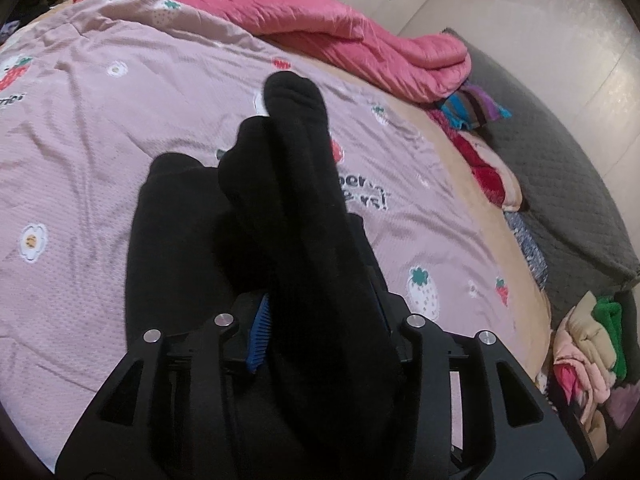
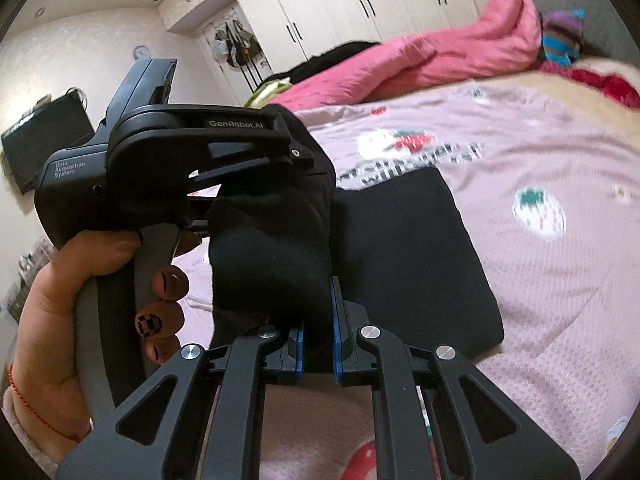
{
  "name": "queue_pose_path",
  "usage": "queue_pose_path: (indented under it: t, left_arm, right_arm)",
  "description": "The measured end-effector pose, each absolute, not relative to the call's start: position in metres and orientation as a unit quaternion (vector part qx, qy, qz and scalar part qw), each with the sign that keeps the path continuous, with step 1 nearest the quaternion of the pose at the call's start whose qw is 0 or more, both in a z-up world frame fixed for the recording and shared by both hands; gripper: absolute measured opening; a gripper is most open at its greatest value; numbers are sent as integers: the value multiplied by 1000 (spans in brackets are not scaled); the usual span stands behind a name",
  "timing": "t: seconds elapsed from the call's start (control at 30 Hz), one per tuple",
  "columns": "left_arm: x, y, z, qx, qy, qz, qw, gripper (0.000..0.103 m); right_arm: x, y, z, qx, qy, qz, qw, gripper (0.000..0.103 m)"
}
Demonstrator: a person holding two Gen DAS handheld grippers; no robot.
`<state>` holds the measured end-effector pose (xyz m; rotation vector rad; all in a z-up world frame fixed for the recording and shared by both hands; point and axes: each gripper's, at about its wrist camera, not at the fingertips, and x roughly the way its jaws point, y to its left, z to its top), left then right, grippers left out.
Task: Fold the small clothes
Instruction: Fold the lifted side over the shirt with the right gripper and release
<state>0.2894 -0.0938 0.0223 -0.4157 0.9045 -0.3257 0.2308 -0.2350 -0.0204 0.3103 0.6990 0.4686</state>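
Pink bedspread [image 1: 120, 140] below; both my grippers, left gripper [image 1: 320, 320] and right gripper [image 2: 318, 344], clamp black sock [image 2: 268, 256]; keep it taut, lower evenly.

The pink strawberry-print quilt [image 1: 120, 160] is the landmark. Its near and left stretches lie bare and flat, open room for a hand. At its middle a folded black garment [image 2: 420, 264] lies flat, and over that hang the black sock [image 1: 296, 184] and both grippers close together, left gripper [image 2: 240, 152] crossing ahead of the right gripper [image 2: 318, 344]. Along the quilt's far edge a rumpled pink duvet [image 1: 380, 44] rises like a wall. Off its right edge, heaped clothes [image 1: 588, 344] crowd the way.
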Motion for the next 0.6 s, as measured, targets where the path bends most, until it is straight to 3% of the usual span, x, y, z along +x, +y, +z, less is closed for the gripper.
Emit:
queue_pose_path:
  t: [0.13,0.27,0.43,0.6]
  left_arm:
    - [297,-108,13,-184,449,-154,860,38]
    - [303,-120,8,-174,457,-154,858,44]
    - [309,-131,4,-160,466,-150,857,50]
    - [312,-137,3,-167,469,-157,853,66]
  right_arm:
    - [237,-250,-32,189,365,230,882,10]
    - [234,-260,-37,202,382,229,873,21]
    - [229,-265,-36,198,390,230,869,26]
    - [223,-272,-38,192,401,229,866,35]
